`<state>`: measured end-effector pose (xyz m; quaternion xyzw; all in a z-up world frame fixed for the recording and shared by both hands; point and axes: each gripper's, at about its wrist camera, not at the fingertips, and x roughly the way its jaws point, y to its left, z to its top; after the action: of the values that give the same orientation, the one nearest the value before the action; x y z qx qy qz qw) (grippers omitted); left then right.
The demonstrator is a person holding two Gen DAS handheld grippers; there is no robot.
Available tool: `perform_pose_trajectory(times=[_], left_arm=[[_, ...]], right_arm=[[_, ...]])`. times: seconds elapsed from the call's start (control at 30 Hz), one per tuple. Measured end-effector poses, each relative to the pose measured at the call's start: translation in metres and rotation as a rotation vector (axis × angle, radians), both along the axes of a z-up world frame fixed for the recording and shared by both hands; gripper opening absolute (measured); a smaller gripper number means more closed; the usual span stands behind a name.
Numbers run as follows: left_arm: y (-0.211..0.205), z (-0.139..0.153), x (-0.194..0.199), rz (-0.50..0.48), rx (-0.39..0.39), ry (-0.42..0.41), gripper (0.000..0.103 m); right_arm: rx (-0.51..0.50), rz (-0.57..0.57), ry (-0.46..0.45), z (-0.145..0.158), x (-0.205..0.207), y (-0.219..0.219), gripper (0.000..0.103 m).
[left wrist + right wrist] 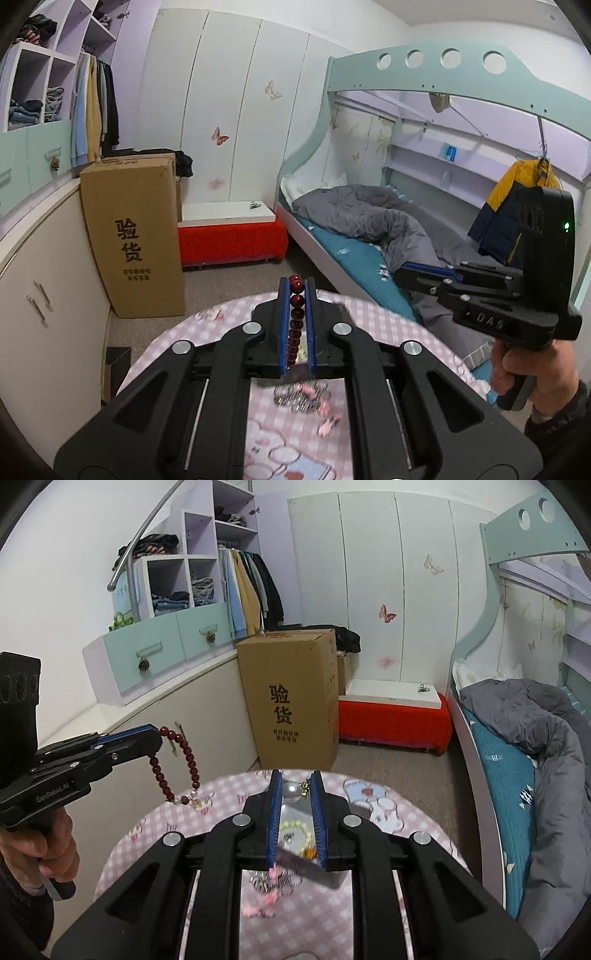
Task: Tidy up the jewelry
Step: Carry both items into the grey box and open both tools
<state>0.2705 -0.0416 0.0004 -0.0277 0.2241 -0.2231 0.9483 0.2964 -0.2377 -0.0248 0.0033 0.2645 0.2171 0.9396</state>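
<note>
Blurred under your grippers: a silver and pink jewelry heap (275, 880) on the round table (155, 827), details unreadable. Your left gripper (297, 291) is clamped on the dark red bead bracelet (177, 764), which dangles from its tips above the table's left side. Your right gripper (295, 781) stands narrowly parted over a mirrored tray (295, 812), a pearl piece (291, 789) between its tips, grip uncertain

Dark red bead bracelet (177, 766) hangs looped, lifted above other jewelry (295, 836).

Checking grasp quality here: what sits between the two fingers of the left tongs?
In the left wrist view, the dark red bead bracelet runs between the fingers of the left tongs. The right wrist view shows it hanging in a loop.
</note>
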Motion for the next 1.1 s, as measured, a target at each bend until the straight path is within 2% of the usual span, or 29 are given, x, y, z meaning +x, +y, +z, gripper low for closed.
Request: perform_pose_trajectory(times=[0.3,0.73,0.83,0.87,0.9,0.93,0.97,1.0,1.03,1.07,1.1], left_arm=[[-0.026,0.004,0.038,-0.038,0.010,0.022,0.008],[-0.044,-0.022,0.074,-0.043,0.039,0.109,0.008],[-0.049,-0.030,0.082,-0.041,0.068,0.127,0.009],[-0.051,-0.033,0.084,-0.027,0.092,0.130,0.010],[-0.052,-0.036,0.086,-0.002,0.123,0.134,0.014],[-0.051,-0.039,0.088,0.020,0.142,0.141,0.048],[-0.048,-0.040,0.088,0.061,0.148,0.137,0.083],[-0.040,-0.037,0.085,0.101,0.126,0.101,0.095],[-0.033,-0.035,0.081,0.130,0.105,0.071,0.097],[-0.029,-0.035,0.081,0.141,0.097,0.073,0.097],[-0.025,-0.034,0.081,0.142,0.091,0.085,0.097]], right_arm=[[0.018,0.001,0.037,-0.005,0.025,0.004,0.014],[0.030,-0.020,0.137,-0.031,0.064,0.002,0.014],[0.025,-0.026,0.165,-0.040,0.071,0.003,0.015],[0.025,-0.032,0.176,-0.044,0.074,0.002,0.019],[0.028,-0.036,0.182,-0.045,0.075,0.002,0.025],[0.034,-0.048,0.185,-0.047,0.076,0.001,0.047],[0.034,-0.071,0.183,-0.049,0.076,-0.001,0.060],[0.038,-0.109,0.186,-0.051,0.076,-0.007,0.070],[0.067,-0.114,0.185,-0.052,0.075,-0.012,0.087],[0.082,-0.122,0.182,-0.053,0.074,-0.016,0.096],[0.092,-0.145,0.176,-0.053,0.072,-0.020,0.096]])
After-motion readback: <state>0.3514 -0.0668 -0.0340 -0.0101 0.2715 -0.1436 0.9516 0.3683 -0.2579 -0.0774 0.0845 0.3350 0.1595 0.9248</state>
